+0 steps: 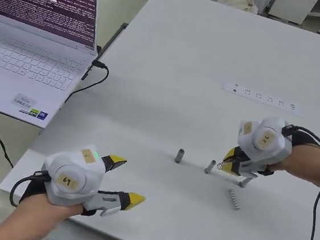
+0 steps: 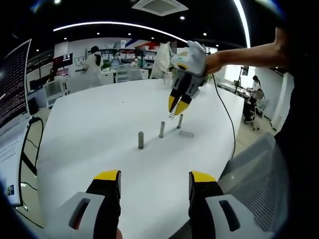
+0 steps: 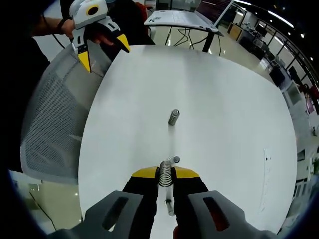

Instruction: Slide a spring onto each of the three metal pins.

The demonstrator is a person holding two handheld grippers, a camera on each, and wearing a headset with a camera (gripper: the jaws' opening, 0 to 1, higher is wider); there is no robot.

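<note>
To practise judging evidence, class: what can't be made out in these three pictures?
Head view: the third pin is mostly hidden under the right gripper.
Right gripper view: the spring overlaps the middle pin; touching or apart, unclear.
Head view: the laptop is cut off by the left edge; its screen text is too small.

The white table point(image 1: 214, 40) carries three short metal pins standing upright in a row. The left pin point(image 1: 180, 151) wears a fitted spring point(image 1: 179, 157), the middle pin point(image 1: 210, 166) is bare, and the right pin point(image 1: 245, 181) is partly hidden. A loose spring point(image 1: 233, 198) lies flat just in front of the right pin, and a white power strip point(image 1: 262, 98) lies well behind the row.
</note>
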